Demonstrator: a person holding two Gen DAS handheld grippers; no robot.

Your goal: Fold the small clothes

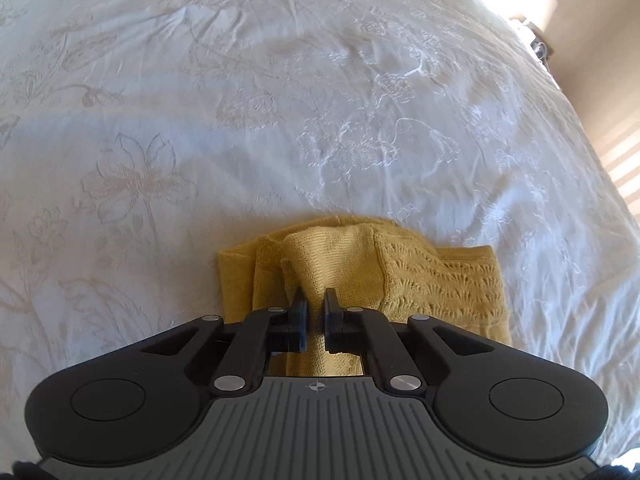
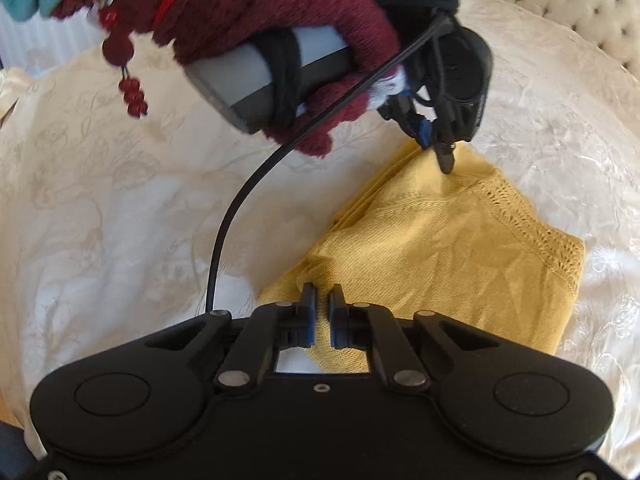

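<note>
A small yellow knitted garment (image 1: 420, 276) lies partly folded on a white embroidered bedspread (image 1: 240, 120). My left gripper (image 1: 315, 300) is shut on a raised fold of the garment's plain-knit part. In the right wrist view the same garment (image 2: 440, 240) lies spread out, and my right gripper (image 2: 322, 296) is shut on its near corner. The left gripper (image 2: 444, 160) shows there too, pinching the far corner, held by a hand in a maroon glove (image 2: 280, 12).
The bedspread (image 2: 120, 200) covers the whole bed. A tufted cream headboard (image 2: 580, 8) stands at the far right. A black cable (image 2: 232, 216) hangs from the left gripper. A sunlit wall and floor (image 1: 600, 100) lie past the bed's right edge.
</note>
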